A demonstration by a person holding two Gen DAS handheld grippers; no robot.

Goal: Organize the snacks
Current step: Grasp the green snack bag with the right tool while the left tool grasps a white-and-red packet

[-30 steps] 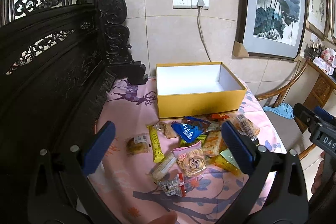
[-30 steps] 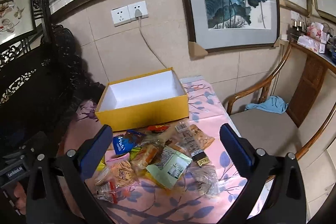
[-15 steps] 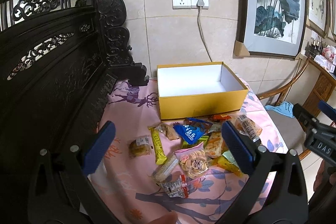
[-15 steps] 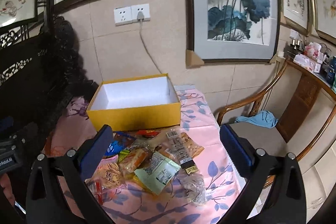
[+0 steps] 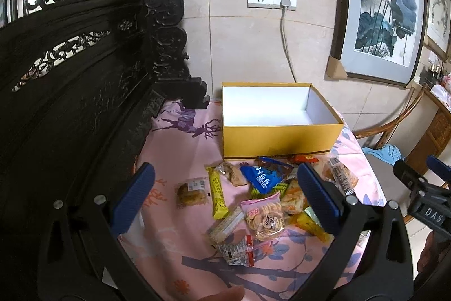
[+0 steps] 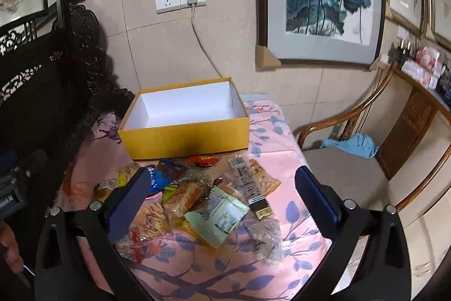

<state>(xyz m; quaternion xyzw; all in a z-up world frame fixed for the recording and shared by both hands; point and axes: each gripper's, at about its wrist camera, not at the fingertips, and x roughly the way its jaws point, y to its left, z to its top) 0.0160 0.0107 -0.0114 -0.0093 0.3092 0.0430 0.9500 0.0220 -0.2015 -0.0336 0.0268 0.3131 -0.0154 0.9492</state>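
An open yellow box [image 5: 282, 135] [image 6: 186, 138] with a bare white inside stands at the back of the table. In front of it lies a loose pile of snacks: a yellow bar [image 5: 217, 195], a blue packet [image 5: 259, 178], a pink pack of round crackers [image 5: 263, 219], a pale green packet [image 6: 220, 216] and a long clear pack with a barcode [image 6: 248, 185]. My left gripper [image 5: 225, 196] hangs open above the pile's left part. My right gripper [image 6: 222, 199] hangs open above its right part. Neither holds anything.
A pink floral cloth [image 5: 174, 241] covers the table. Dark carved wooden furniture [image 5: 73, 103] walls in the left side. A wooden chair [image 6: 352, 174] with a blue cloth [image 6: 352, 144] on it stands at the right. A cable [image 6: 203, 47] runs down the wall behind the box.
Both views drift only slightly. In the left wrist view the right gripper has sunk a little. Both grippers stay open and no snack has moved.
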